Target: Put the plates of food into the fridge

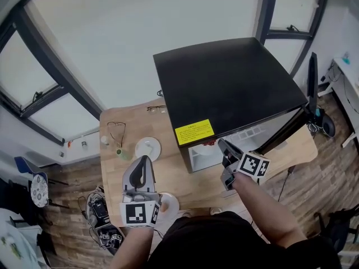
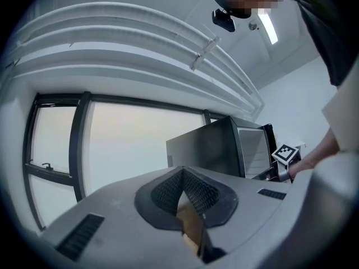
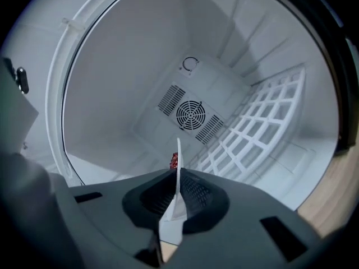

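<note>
Right gripper view: right gripper (image 3: 177, 179) jaws pinch the plate (image 3: 171, 224) rim edge-on — fridge (image 3: 140, 83) cavity opens straight ahead, centre frame; left gripper (image 1: 143, 161) jaws pressed together.

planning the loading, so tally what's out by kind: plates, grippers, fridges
plates: 3
grippers: 2, the left gripper with nothing in it, the right gripper shut on one plate
fridge: 1, door open
total: 6
</note>
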A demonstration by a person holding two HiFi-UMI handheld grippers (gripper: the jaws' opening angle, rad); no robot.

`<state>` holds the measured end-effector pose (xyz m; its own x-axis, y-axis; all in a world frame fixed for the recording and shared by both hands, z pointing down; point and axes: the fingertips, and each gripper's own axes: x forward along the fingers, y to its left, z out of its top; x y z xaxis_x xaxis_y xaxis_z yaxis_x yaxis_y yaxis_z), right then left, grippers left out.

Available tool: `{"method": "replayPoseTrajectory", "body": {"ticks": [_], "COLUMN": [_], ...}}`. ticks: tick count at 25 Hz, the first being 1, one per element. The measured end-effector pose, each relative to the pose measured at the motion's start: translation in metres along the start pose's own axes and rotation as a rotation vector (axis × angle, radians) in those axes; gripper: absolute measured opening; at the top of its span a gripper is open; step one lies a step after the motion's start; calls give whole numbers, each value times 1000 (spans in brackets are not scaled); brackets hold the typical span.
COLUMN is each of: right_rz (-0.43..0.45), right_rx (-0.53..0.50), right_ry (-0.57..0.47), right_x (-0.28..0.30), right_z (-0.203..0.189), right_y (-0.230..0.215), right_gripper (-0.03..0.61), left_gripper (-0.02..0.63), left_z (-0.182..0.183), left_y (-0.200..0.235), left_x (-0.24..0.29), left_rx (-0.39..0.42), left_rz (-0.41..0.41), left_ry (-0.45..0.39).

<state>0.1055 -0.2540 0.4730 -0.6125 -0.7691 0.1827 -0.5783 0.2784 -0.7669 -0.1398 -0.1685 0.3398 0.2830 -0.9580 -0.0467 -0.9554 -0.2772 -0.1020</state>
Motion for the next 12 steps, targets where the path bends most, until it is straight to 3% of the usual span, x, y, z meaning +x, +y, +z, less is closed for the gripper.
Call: {"method": "replayPoseTrajectory", "body": {"ticks": [4,12], "right_rz": [-78,-322], "right_rx": [-178,-559], "right_ry": [39,188], "right_x": [10,21], "right_z": [4,4], "right_y": [1,-22], "right_gripper": [40,118], "left_gripper": [3,3], "left_z": [-6,-11], "left_y": [14,30], "left_x": [-5,-14], "left_rx": [-7,-10], "left_rz": [29,62], "left_ry": [17,34]}}
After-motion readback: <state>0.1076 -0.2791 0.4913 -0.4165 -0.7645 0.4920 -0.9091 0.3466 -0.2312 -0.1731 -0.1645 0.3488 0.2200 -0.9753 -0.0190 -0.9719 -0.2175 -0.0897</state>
